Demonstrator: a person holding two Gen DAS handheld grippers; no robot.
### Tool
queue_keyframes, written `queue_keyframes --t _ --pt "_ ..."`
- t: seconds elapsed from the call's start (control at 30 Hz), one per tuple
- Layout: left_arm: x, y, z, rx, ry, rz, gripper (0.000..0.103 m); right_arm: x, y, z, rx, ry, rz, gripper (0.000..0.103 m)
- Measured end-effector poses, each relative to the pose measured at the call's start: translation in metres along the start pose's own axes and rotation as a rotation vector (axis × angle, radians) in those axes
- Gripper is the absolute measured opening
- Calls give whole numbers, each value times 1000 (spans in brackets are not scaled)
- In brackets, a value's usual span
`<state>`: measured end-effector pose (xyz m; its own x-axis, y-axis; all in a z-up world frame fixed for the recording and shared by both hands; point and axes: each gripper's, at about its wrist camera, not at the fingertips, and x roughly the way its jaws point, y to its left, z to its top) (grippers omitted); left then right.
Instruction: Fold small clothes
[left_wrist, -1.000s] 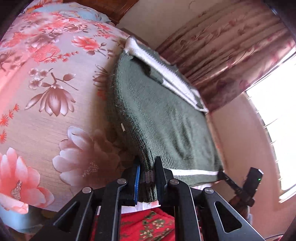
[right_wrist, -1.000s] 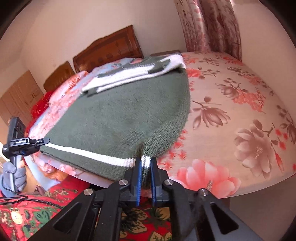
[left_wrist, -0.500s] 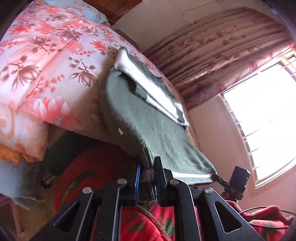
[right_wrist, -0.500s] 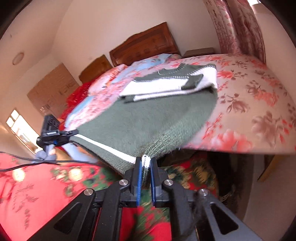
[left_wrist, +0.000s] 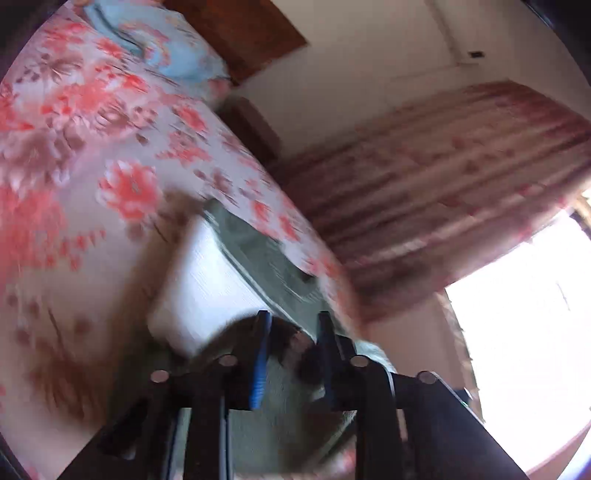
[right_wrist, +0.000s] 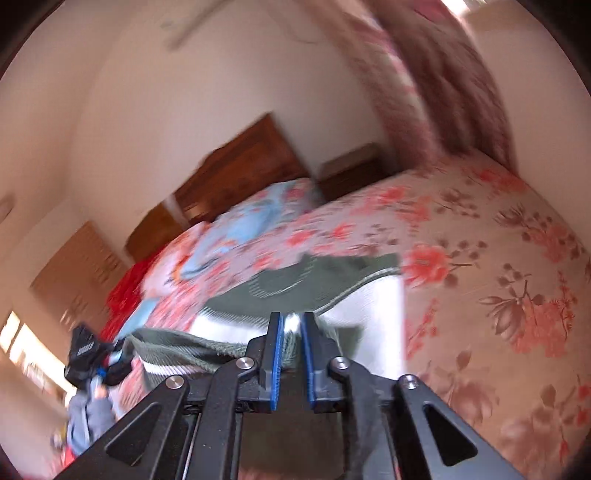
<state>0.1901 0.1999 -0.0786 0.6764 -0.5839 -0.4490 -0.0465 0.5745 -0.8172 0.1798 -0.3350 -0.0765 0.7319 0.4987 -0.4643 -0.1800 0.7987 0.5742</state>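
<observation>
Black plastic two-finger left tool (left_wrist: 293, 325): blue ribbed pad (left_wrist: 258, 363) on one finger, round silver screws (left_wrist: 226, 360) at the linkage joints. Same build on the right tool (right_wrist: 292, 323), blue pads on both fingers. Grey glove (right_wrist: 88, 413).

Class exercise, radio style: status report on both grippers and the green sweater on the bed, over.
Left gripper open over sweater hem. Right gripper opening, hem between pads. Green sweater folded over on floral bed. Nothing in the way, over.

A home bedroom: floral-sheeted bed (right_wrist: 498, 295), wooden headboard (right_wrist: 240, 166), bedside cabinet (right_wrist: 351, 170), patterned curtains (left_wrist: 443, 177).
</observation>
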Motion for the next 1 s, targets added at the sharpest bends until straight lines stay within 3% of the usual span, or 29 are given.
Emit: queue_keyframes --t 0.03,0.07,0.1,0.17,0.27,0.43,0.6,0.8,1.0 --pt "11 6 8 -12 -7 37 82 19 -13 7 34 24 -84 26" --pt "15 15 13 -27 -13 63 103 31 -23 9 58 52 -143 27" --pt "17 20 15 -38 -25 80 103 41 -35 10 103 89 -178 27" --pt "13 25 13 -12 -50 120 103 41 -45 1 119 87 -150 27" --pt "6 22 4 112 -46 213 103 35 -31 -13 -69 96 -239 27" --pt "-4 3 -27 346 14 252 103 35 5 -26 -331 113 -258 27" --pt "15 -20 -50 519 105 279 103 69 22 -39 -508 210 -307 27" --pt "29 -26 -46 569 125 342 103 87 24 -42 -569 264 -299 27" --pt "39 -18 -28 547 154 371 103 95 44 -55 -794 276 -389 27"
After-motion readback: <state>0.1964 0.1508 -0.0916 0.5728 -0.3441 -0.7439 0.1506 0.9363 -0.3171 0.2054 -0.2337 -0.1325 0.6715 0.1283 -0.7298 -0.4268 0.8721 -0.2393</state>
